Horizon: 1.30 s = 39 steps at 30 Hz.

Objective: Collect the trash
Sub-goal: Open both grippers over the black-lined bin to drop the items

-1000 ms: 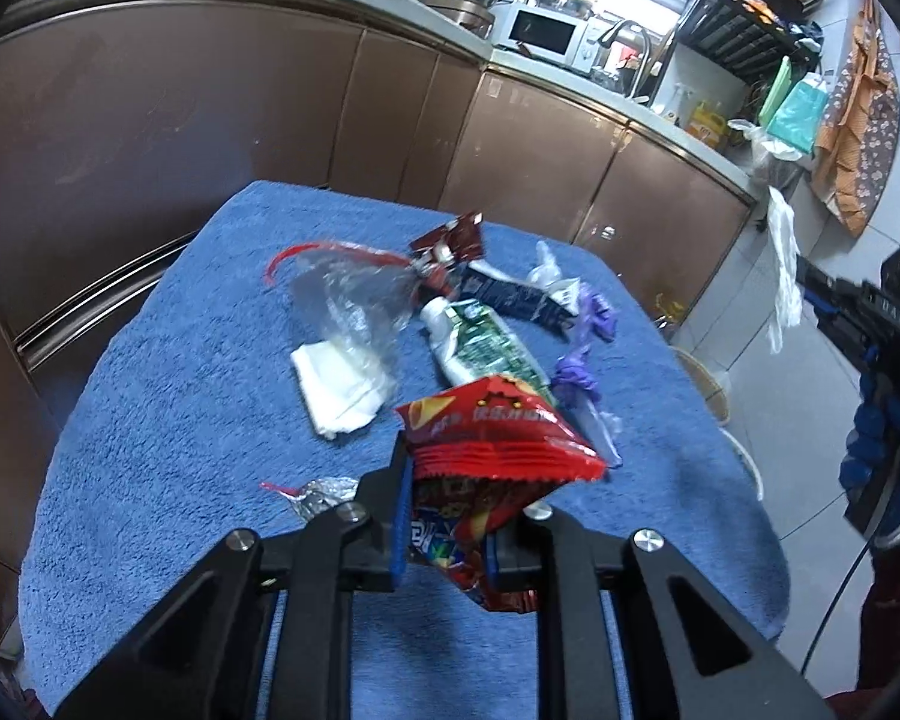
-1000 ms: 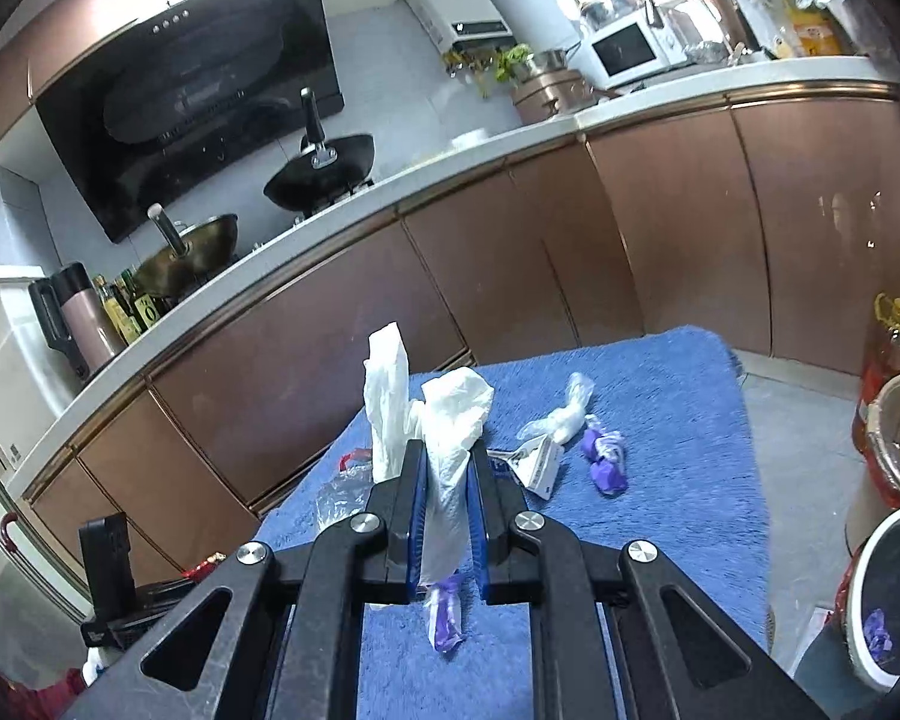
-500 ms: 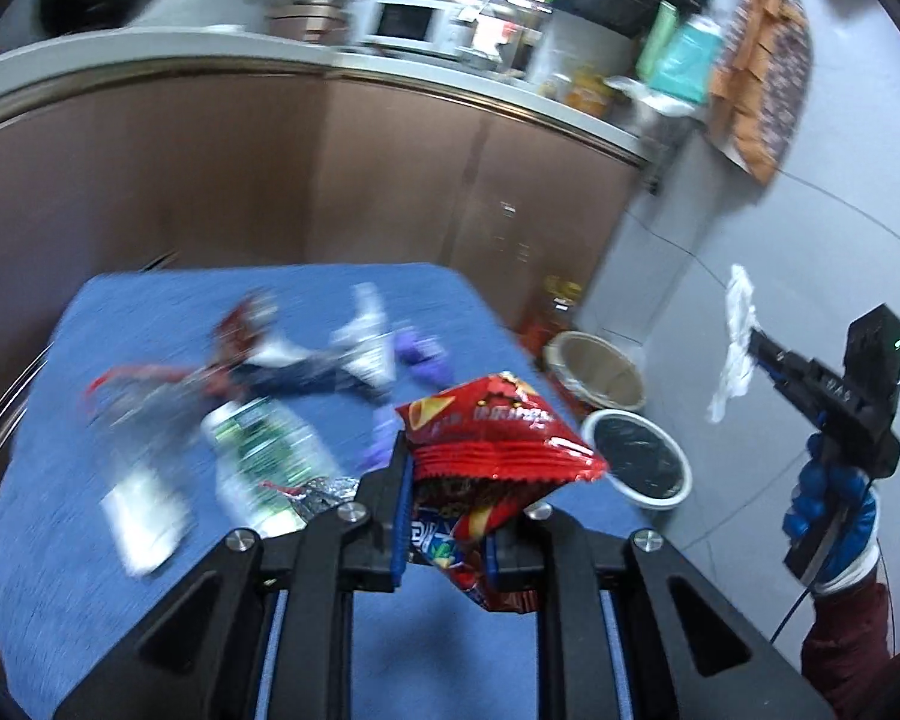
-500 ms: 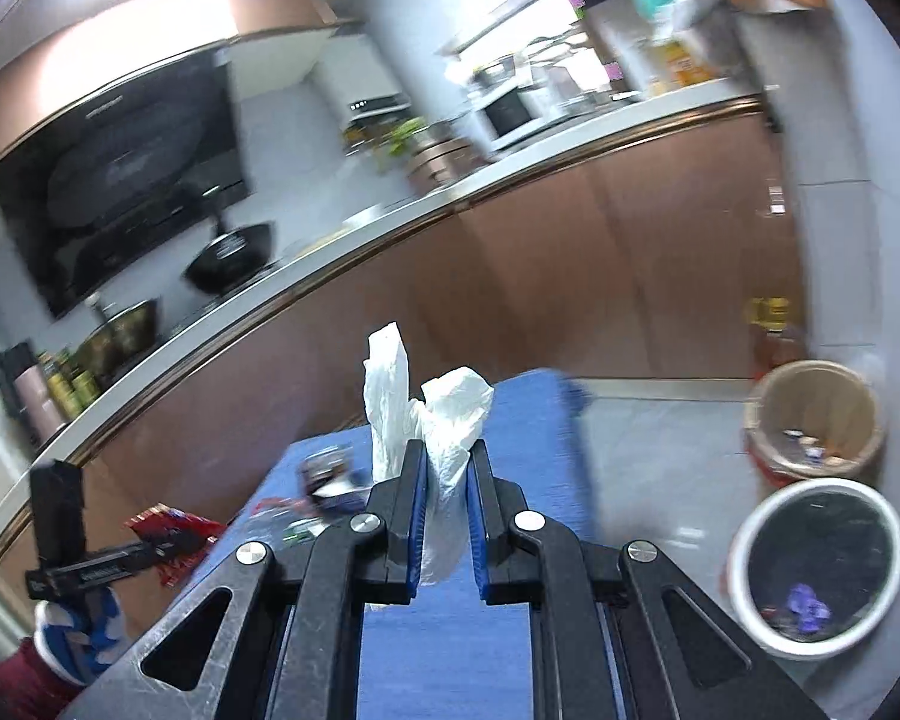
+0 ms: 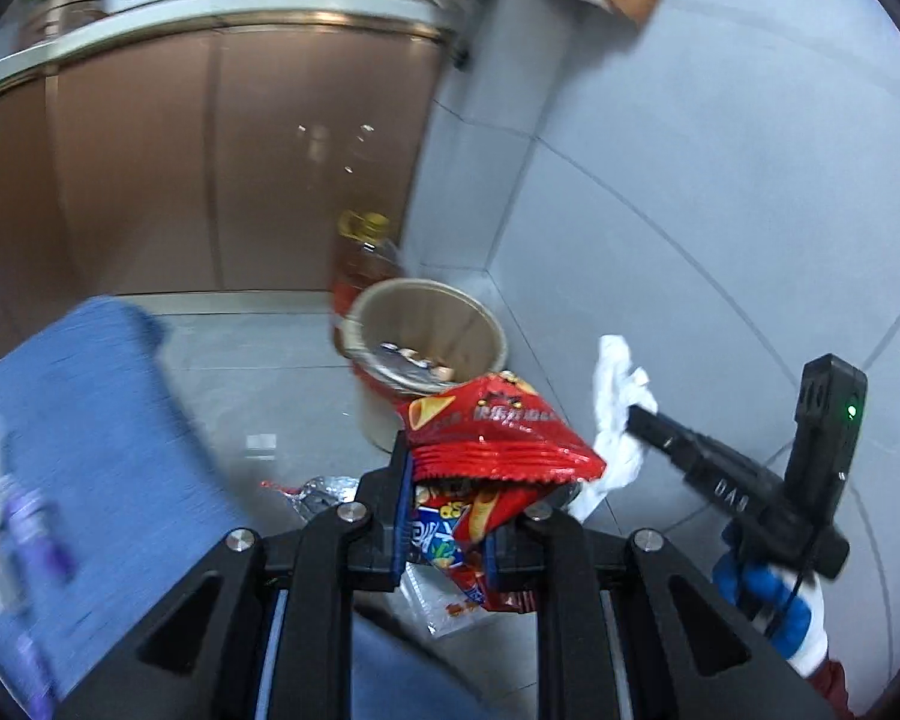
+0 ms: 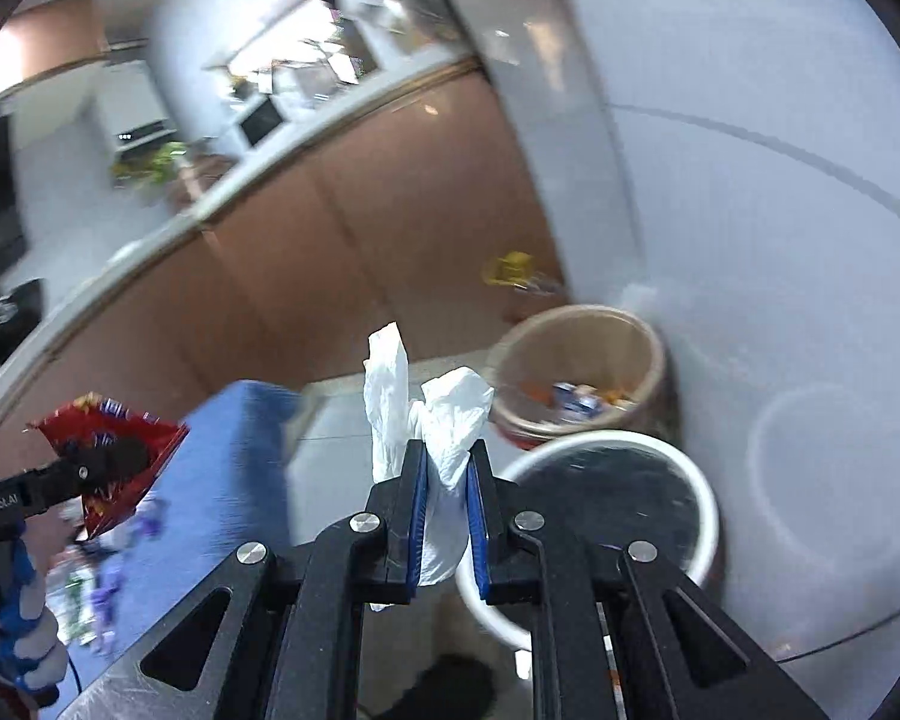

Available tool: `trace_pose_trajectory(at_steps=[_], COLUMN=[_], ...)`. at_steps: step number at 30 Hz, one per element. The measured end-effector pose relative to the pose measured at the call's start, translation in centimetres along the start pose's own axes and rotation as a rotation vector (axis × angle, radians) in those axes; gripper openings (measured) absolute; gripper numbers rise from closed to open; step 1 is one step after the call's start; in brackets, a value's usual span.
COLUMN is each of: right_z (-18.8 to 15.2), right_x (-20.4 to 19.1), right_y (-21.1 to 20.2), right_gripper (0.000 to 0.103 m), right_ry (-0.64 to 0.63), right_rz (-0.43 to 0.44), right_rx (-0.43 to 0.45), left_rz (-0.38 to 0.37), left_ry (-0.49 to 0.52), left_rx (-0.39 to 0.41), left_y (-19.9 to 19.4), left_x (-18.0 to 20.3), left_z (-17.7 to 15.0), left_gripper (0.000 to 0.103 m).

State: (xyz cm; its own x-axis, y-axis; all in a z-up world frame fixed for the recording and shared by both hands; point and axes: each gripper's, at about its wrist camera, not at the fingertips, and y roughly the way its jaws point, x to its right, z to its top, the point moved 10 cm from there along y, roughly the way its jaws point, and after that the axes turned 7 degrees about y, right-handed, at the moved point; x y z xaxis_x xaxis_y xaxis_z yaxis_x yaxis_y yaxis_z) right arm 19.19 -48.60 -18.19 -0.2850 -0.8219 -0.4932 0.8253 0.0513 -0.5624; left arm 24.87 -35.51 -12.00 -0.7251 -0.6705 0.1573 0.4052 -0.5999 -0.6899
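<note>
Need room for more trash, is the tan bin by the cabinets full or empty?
Neither: the tan bin holds a few scraps at the bottom, with bare wall above them.

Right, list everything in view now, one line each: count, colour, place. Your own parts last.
Snack bag: one, red, clamped in the left gripper.
Tissue: one, white, clamped in the right gripper.
Tan bin: one, on the floor by the cabinets, litter inside.
White bin: one, dark inside, nearer than the tan bin.
Bottle: one, yellow-capped, behind the tan bin.
Blue cloth: one, on the table, blurred litter on it.
Cabinets: brown, under the counter.
Left gripper: black, shut.
Right gripper: black, shut.
Gloved hand: blue-white, holding the right gripper.
</note>
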Motion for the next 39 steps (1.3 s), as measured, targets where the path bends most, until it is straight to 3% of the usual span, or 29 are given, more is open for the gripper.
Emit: trace_pose_trajectory(at_steps=[3,6,9,15,21,25,30,36,39], right_z=[-0.1,-0.8,-1.4,-2.1,-2.7,-2.2,-1.3,-0.8,-1.0], right_x=[2.7,4.5,6.7,8.8,9.6,9.5,8.0,6.3,6.3], right_y=[1.8,3.0,3.9,5.0,5.1,4.7,2.6,-0.2,-0.8], right_gripper=[0.012,0.013,0.015,0.019,0.031,0.032,0.042,0.045,0.045], right_ry=[0.011,0.003,-0.009,0.004,-0.01,-0.016,-0.035,-0.067,-0.071], right_rz=[-0.068,-0.135,-0.19,-0.238,-0.299,-0.329,-0.337,-0.353,-0.368], right_rx=[-0.017,-0.037,-0.048,-0.064,-0.07,-0.061,-0.022,0.02,0.027], left_rz=[-0.047,-0.047,-0.091,-0.122,-0.13,-0.14,-0.17,-0.184,-0.164], left_ry=[-0.016,-0.013,-0.067,-0.141,-0.178,-0.188,-0.204,-0.201,-0.194], left_rx=[-0.05,-0.083,-0.131,-0.198,-0.192,-0.175,-0.172,-0.196,-0.223], left_y=[5.3,9.8,13.6,18.2,18.2,17.4,17.0,17.5,18.3], left_x=[1.8,2.6,3.2,3.2,2.6,2.3,2.5,3.5,3.8], left_z=[0.4,0.6,0.2,-0.9,-1.0,-0.6,-0.2,0.0,-0.1], left_gripper=[0.017,0.02,0.023,0.042,0.046,0.046,0.046,0.046,0.056])
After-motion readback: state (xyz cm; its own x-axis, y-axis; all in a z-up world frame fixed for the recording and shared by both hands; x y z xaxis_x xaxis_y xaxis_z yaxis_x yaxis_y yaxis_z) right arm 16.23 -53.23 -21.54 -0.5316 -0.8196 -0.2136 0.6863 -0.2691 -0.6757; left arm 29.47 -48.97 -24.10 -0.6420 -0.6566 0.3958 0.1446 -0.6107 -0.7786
